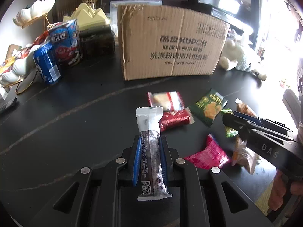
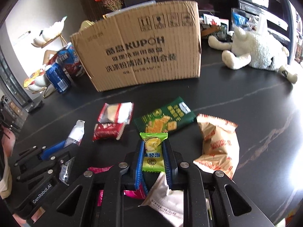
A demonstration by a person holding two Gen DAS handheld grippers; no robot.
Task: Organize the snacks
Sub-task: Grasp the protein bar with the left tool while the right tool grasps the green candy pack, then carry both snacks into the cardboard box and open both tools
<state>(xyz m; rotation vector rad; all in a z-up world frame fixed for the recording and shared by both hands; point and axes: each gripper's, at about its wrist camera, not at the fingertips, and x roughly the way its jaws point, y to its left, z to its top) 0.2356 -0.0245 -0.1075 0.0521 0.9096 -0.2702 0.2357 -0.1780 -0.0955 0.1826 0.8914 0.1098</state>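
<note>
My left gripper (image 1: 150,139) is shut on a long silver-and-brown snack bar (image 1: 151,151) and holds it above the dark table; the bar also shows in the right wrist view (image 2: 74,132). My right gripper (image 2: 153,143) is shut on a small green-and-yellow durian candy packet (image 2: 153,149), also seen in the left wrist view (image 1: 231,132). A cardboard box (image 1: 170,43) stands behind, open at the top. On the table lie a red-and-white packet (image 1: 166,100), a red packet (image 1: 175,120), a green cracker packet (image 1: 208,106), a pink packet (image 1: 208,155) and a beige packet (image 2: 217,145).
A blue can (image 1: 47,64) and a blue M&M box (image 1: 66,41) stand left of the cardboard box, beside a white tiered snack stand (image 1: 13,70). A white plush toy (image 2: 255,51) lies at the right. A white wrapper (image 2: 166,198) lies under my right gripper.
</note>
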